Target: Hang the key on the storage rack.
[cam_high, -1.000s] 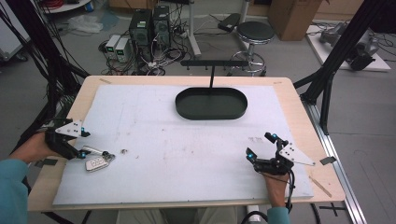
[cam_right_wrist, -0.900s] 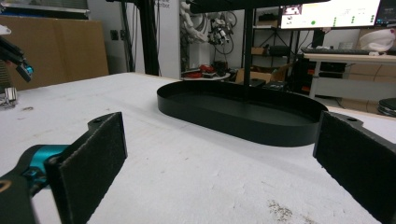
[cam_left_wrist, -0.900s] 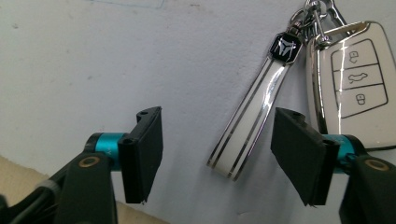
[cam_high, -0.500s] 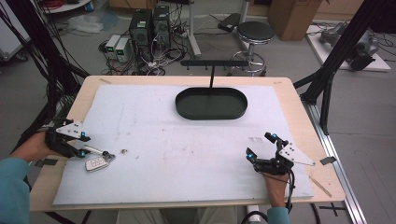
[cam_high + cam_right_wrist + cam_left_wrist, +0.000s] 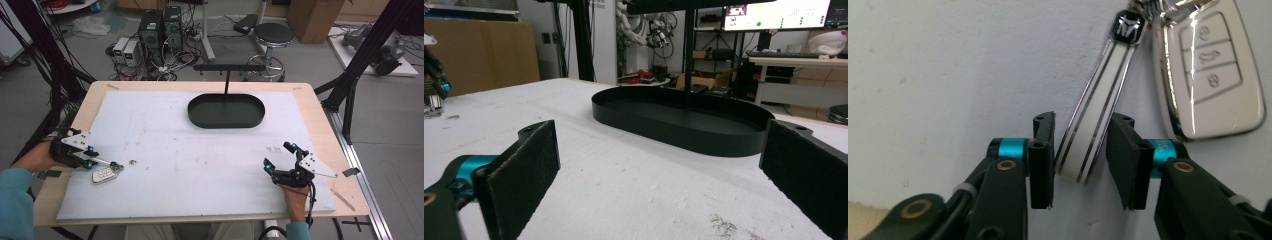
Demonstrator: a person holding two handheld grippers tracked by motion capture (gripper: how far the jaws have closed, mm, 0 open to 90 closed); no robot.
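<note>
A wooden table [image 5: 320, 112] carries a large white foam sheet [image 5: 200, 160] over most of its top. Taking the sheet as a clock face seen from the high view, a black oval metal tray [image 5: 226, 111] sits at about twelve o'clock, with a thin black post rising from its far rim to a black crossbar [image 5: 229, 67] above it.

At about eight o'clock, near the sheet's left edge, lies a white and chrome car key fob [image 5: 102, 175] with three buttons on its face. A flat white key strap with dark stripes [image 5: 1095, 125] is linked to the fob's top end beside a small black emblem tag [image 5: 1128, 26]. The left gripper [image 5: 107, 164], held in a person's left hand [image 5: 37, 157] with a teal sleeve, reaches toward the fob from nine o'clock. In the left gripper view its two black jaws stand on either side of the strap's free end; the left jaw sits against the strap's edge and the right jaw sits close by it, so the jaws are narrowed around the strap, though I cannot tell whether they pinch it firmly. The fob itself rests flat on the sheet just beside the right jaw.

At about four o'clock the right gripper [image 5: 280, 159] rests low over the sheet, its jaws spread wide with nothing between them. In the right gripper view the tray lies ahead between its padded jaws.
</note>
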